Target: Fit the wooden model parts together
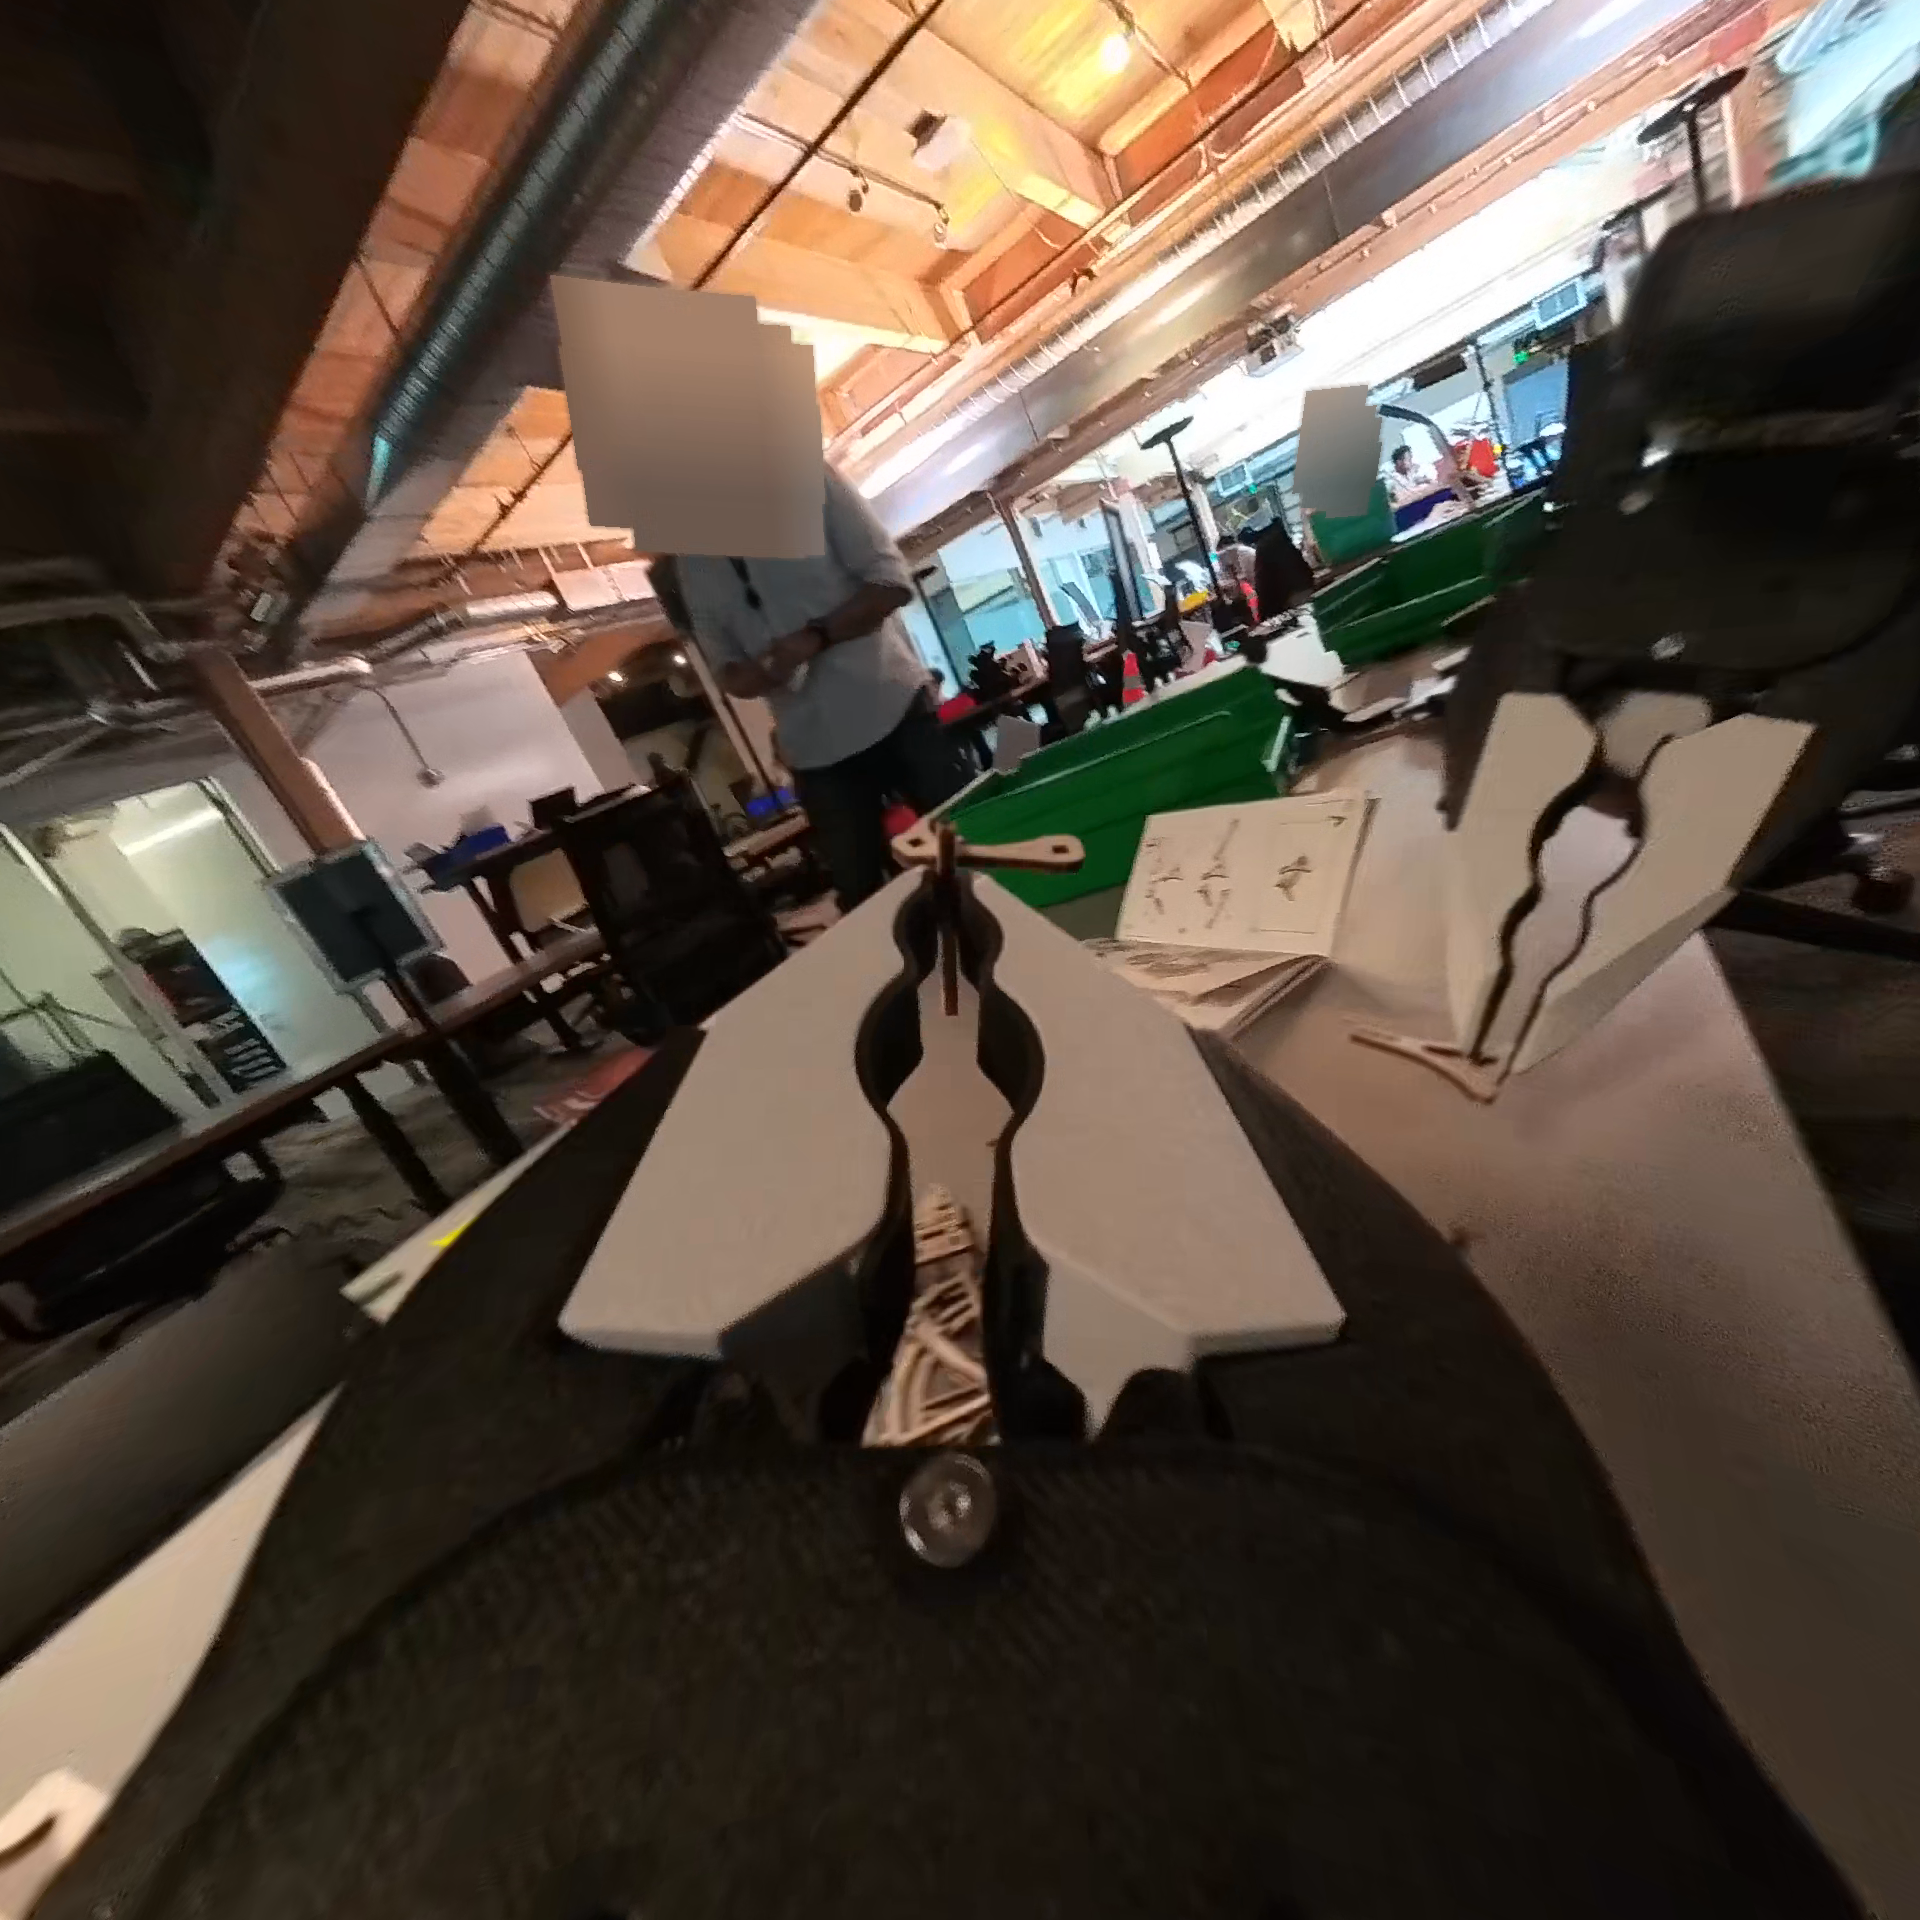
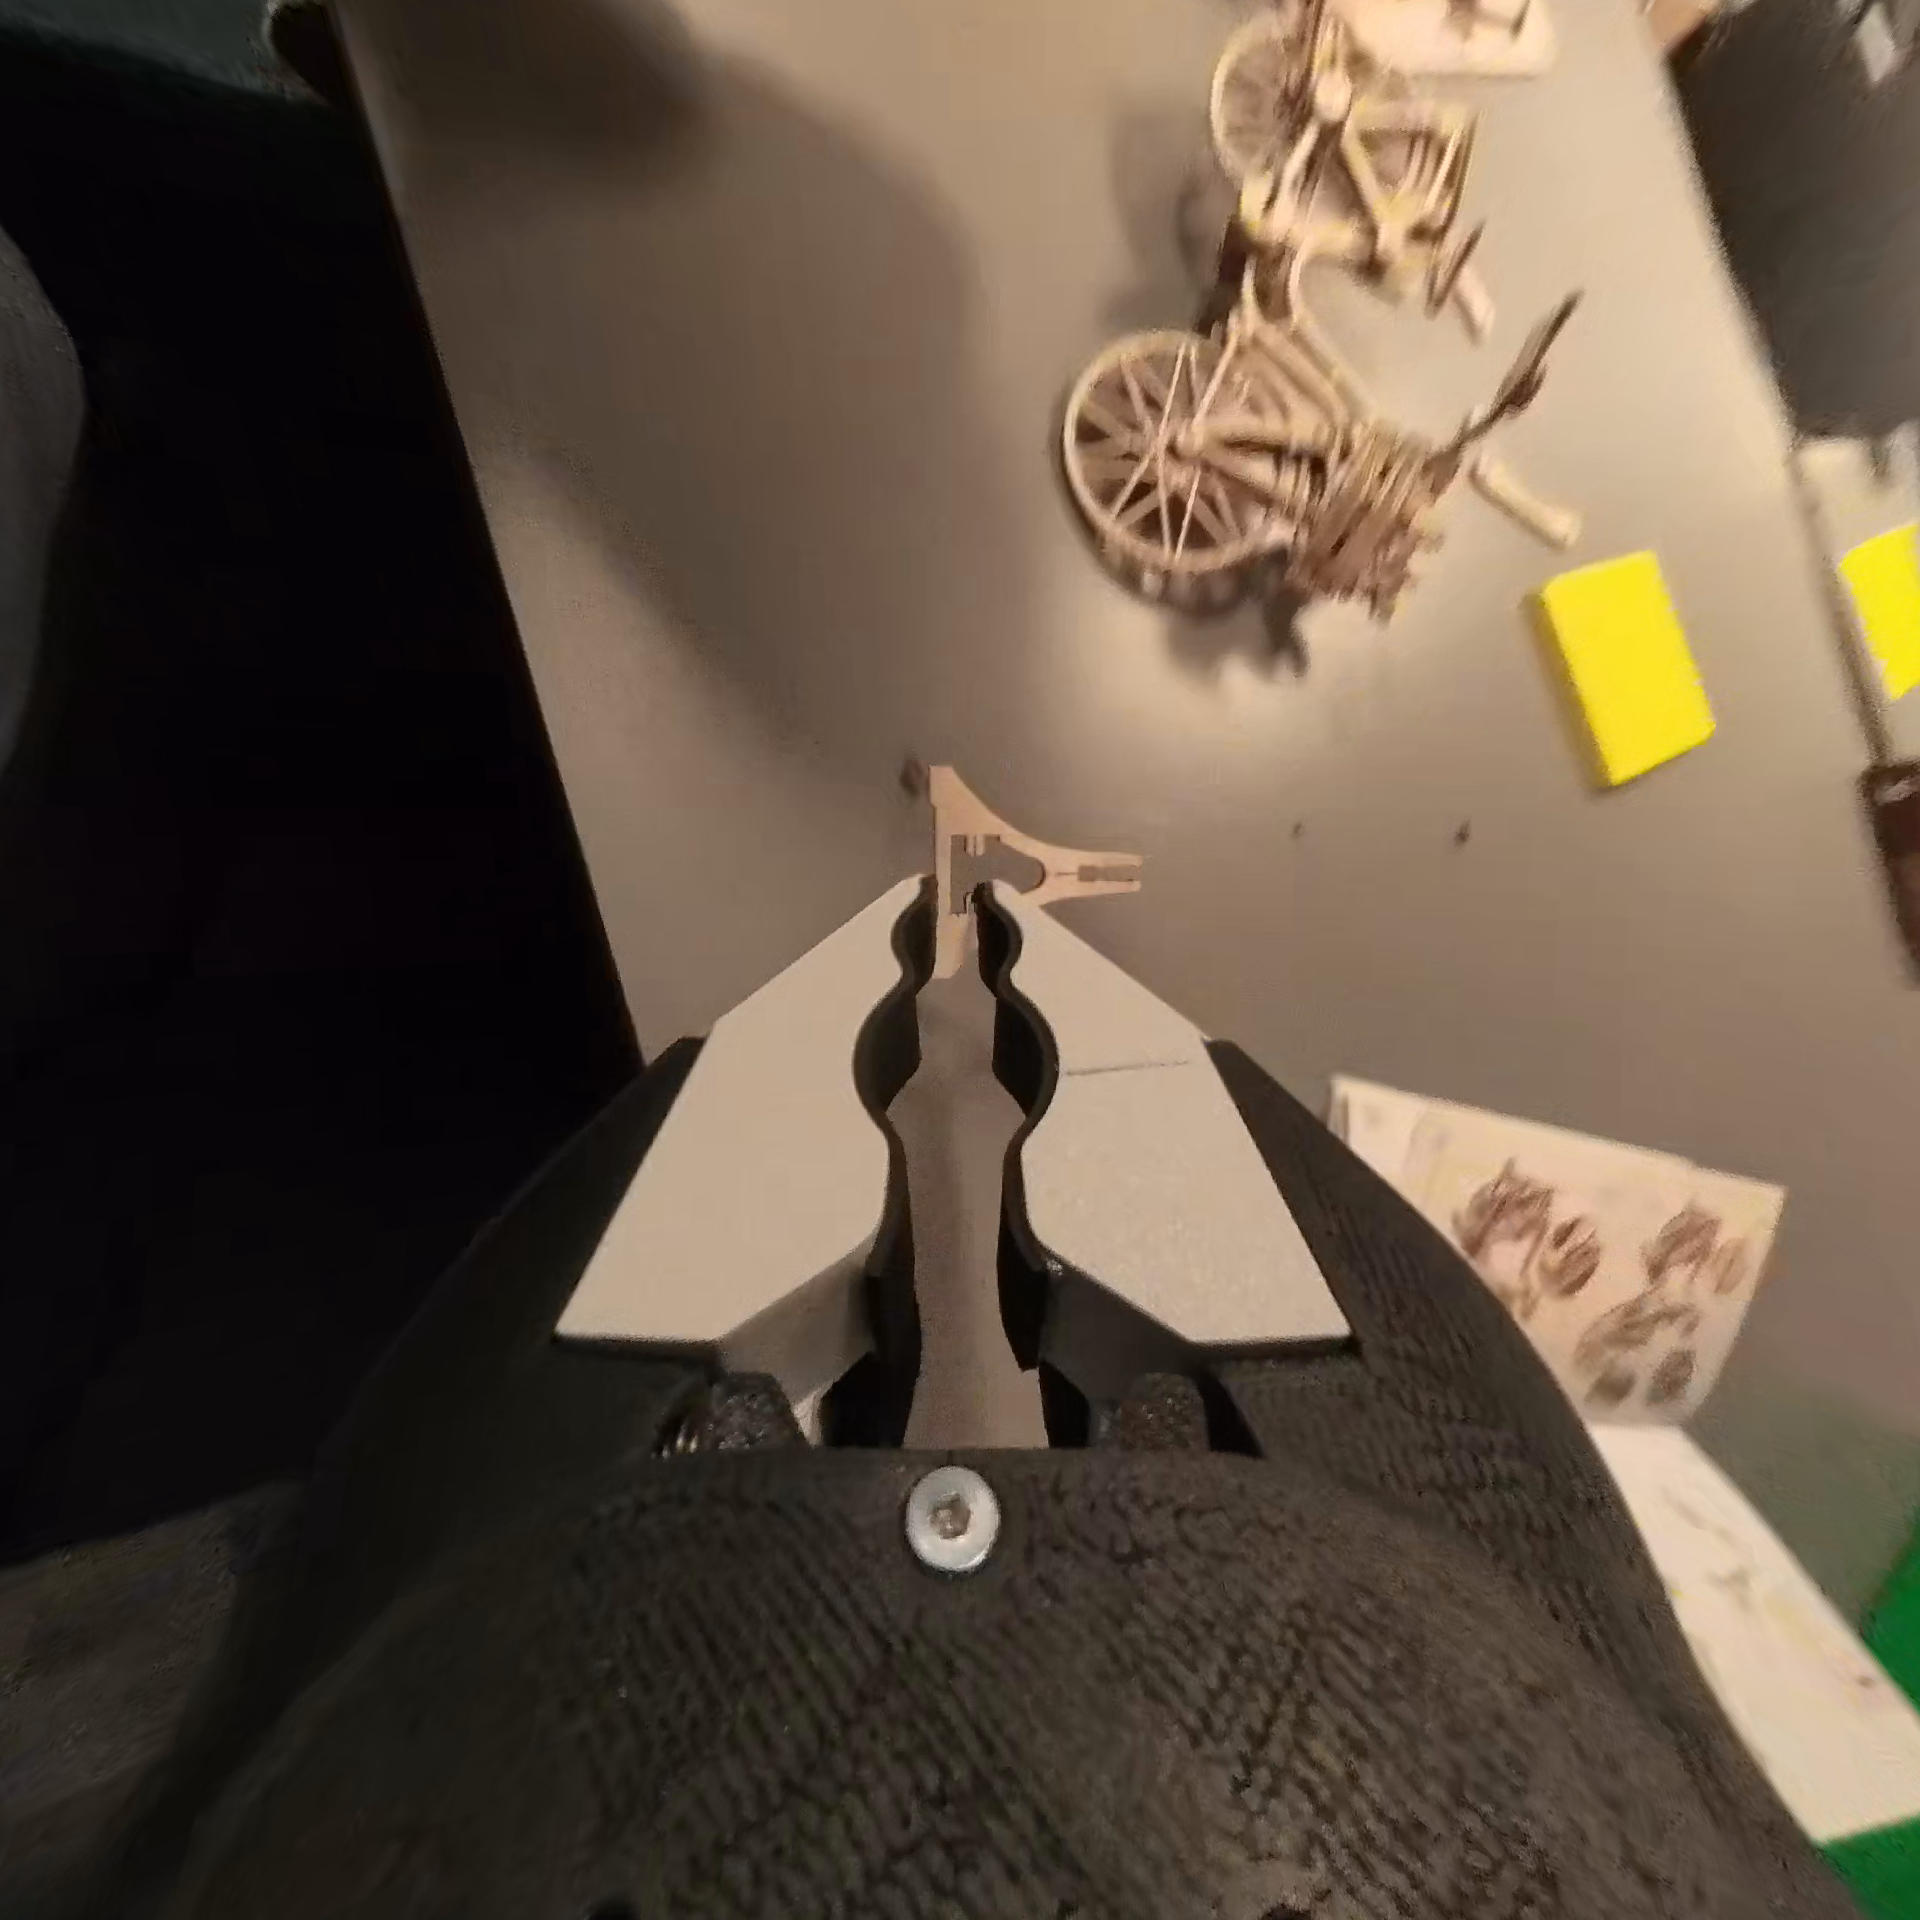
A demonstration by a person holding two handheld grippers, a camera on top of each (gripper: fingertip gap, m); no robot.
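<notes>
My left gripper (image 1: 943,896) is shut on a small wooden part (image 1: 987,854). Its thin stem sits between the tips and a crosspiece sticks out above them, held up in the air. A wooden model (image 1: 940,1340) shows through the gap under the fingers. My right gripper (image 2: 951,902) is shut on a flat fan-shaped wooden part (image 2: 1003,862) down at the grey table (image 2: 727,520). In the left wrist view the right gripper (image 1: 1496,1055) points down, with that part (image 1: 1429,1060) at the tabletop. Two wooden bicycle models (image 2: 1247,457) lie beyond.
Yellow blocks (image 2: 1621,665) lie right of the bicycles. An instruction sheet (image 2: 1558,1247) lies at the right, and also shows in the left wrist view (image 1: 1247,873). Green bins (image 1: 1122,769) stand behind. A person (image 1: 831,644) stands past the table. The table's edge (image 2: 499,623) runs along the left. About 15 cm separates my left fingertips from my right.
</notes>
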